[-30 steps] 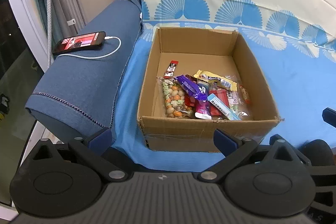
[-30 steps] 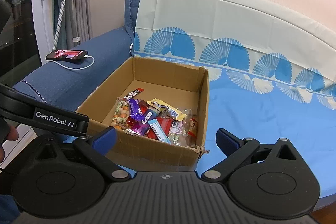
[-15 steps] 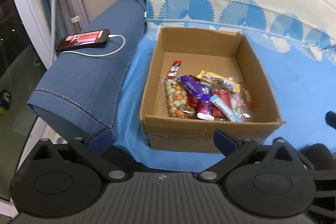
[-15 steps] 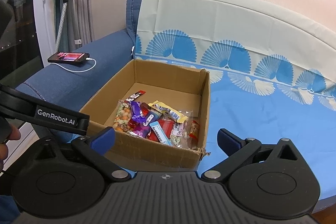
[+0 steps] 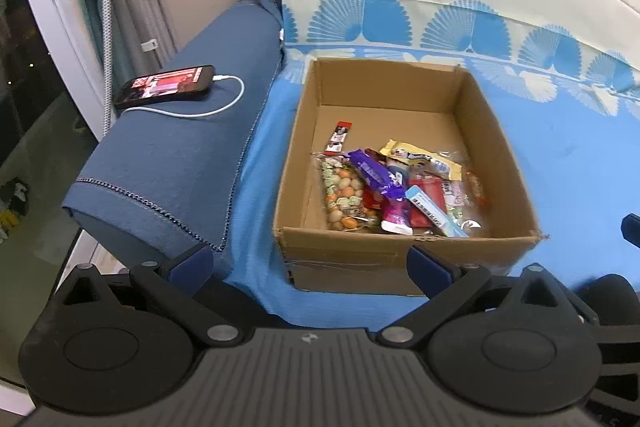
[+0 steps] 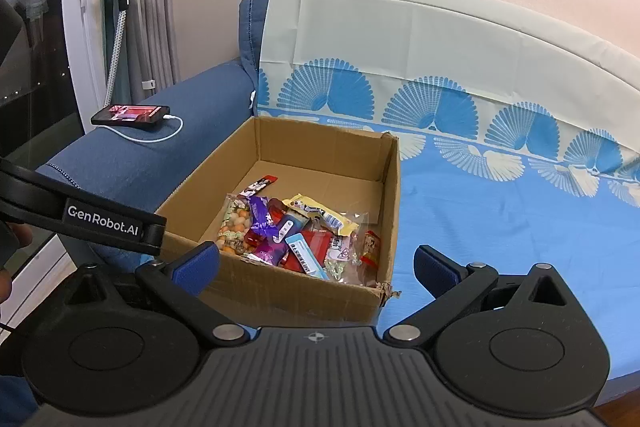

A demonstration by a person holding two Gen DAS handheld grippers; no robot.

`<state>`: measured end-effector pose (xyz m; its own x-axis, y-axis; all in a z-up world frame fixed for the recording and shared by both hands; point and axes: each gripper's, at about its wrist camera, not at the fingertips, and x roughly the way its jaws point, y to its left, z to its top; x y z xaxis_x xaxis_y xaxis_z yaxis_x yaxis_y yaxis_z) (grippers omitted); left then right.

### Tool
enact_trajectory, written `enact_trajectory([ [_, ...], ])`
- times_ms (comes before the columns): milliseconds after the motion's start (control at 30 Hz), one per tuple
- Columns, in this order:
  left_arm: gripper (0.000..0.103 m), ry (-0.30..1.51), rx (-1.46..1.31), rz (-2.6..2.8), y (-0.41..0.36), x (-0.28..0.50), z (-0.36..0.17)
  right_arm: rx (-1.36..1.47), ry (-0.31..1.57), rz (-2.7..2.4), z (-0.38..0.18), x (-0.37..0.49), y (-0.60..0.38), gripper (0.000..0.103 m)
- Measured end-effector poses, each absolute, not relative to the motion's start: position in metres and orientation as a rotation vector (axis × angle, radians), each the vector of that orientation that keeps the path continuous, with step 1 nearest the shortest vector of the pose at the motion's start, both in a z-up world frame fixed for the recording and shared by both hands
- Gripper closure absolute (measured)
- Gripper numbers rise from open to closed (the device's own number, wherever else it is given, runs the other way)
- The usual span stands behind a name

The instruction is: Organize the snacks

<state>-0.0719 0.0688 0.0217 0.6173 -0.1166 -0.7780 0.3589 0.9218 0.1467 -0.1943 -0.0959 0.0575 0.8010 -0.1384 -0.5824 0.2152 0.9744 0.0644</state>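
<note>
Last second: both views rise and tilt a bit, cardboard box (image 5: 404,255) sits lower in frame; snack pile (image 5: 396,191) unchanged, nothing lifted or added. Camera drift only, no task progress visible.

Snacks heaped loose at near end of box, red stick packet (image 5: 338,136) apart toward far end; box on blue sheet of sofa (image 6: 500,227). Fits either pile just gathered or pile awaiting sorting.

Left hand-held gripper (image 5: 310,267): jaws wide, empty, touching nothing. Right hand-held gripper (image 6: 316,263): same, wide and empty, short of box.
</note>
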Motion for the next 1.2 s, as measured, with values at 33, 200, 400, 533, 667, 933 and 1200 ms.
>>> enact_trajectory([
  [33,0.000,0.869,0.303,-0.279,0.0681,-0.0717,0.0216,0.129,0.613,-0.189,0.0575,-0.1946,-0.0956,0.000],
  [200,0.000,0.873,0.299,-0.284,0.0677,-0.0721,0.0218,0.128,0.602,-0.181,0.0581,-0.1956,-0.0954,0.000],
  [400,0.000,0.875,0.286,-0.271,0.0690,-0.0735,0.0212,0.133,0.602,-0.181,0.0574,-0.1973,-0.0961,0.000],
  [533,0.000,0.856,0.303,-0.268,0.0685,-0.0744,0.0212,0.134,0.602,-0.180,0.0577,-0.1971,-0.0962,0.000],
  [667,0.000,0.857,0.322,-0.278,0.0662,-0.0764,0.0201,0.138,0.604,-0.179,0.0580,-0.1968,-0.0971,0.000],
  [933,0.000,0.860,0.320,-0.277,0.0659,-0.0772,0.0204,0.138,0.603,-0.179,0.0579,-0.1972,-0.0974,0.000],
  [1200,0.000,0.862,0.327,-0.281,0.0639,-0.0780,0.0199,0.139,0.603,-0.178,0.0579,-0.1970,-0.0979,0.000],
])
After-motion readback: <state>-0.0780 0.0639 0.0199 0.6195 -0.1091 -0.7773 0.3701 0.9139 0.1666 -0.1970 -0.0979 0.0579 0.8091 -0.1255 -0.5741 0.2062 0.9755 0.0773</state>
